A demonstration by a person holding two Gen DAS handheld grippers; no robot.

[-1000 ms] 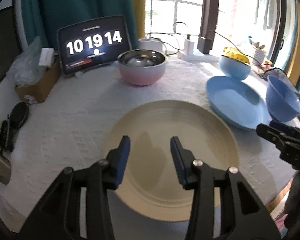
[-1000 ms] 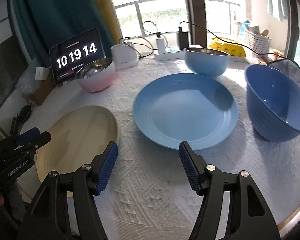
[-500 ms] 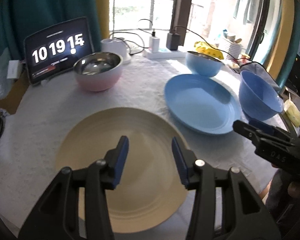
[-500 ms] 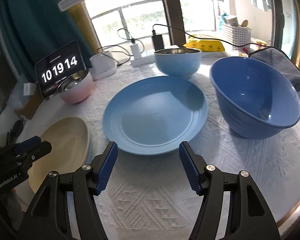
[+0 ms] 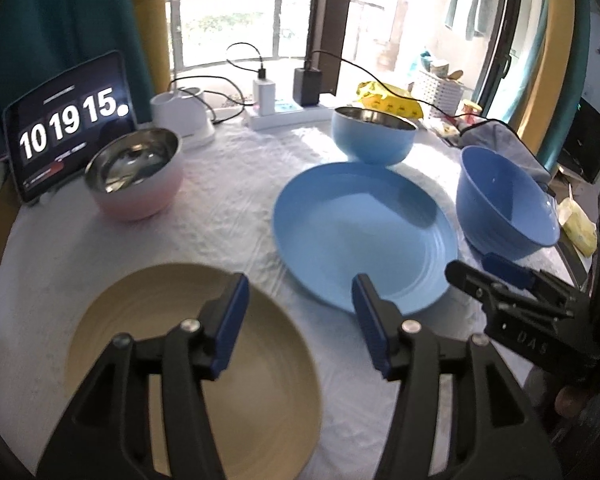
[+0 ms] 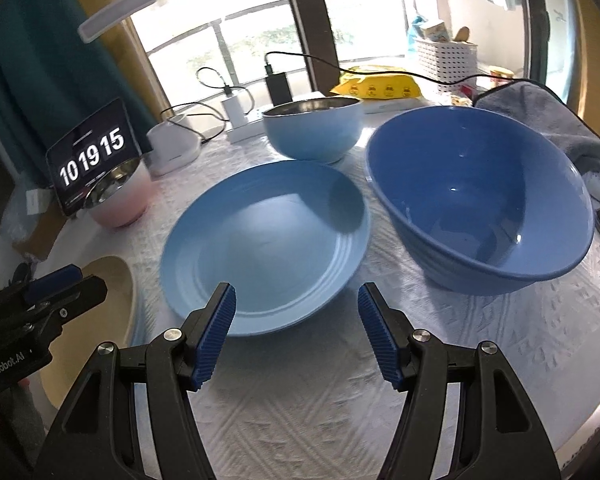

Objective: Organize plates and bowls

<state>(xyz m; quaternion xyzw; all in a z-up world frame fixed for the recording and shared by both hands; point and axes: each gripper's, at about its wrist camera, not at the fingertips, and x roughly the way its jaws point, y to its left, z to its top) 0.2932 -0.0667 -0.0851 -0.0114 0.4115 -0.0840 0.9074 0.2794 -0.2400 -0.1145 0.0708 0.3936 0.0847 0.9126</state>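
White tablecloth (image 5: pixel 228 216): blue plate (image 6: pixel 268 248), big blue bowl (image 6: pixel 480 200) empty; both tongs apart, left (image 5: pixel 298 312) just widening.

A: Where does the left wrist camera look from?

B: From behind its own fingers, angled down across the table, close over the beige plate (image 5: pixel 188 364).

A: And the right wrist camera?

B: Likewise angled down, nearer the blue plate (image 6: pixel 266 248) and the big blue bowl (image 6: pixel 484 204).

A: What do both views share?

B: Both plates, the bowls, the tablet clock (image 5: pixel 70 124) and the window.
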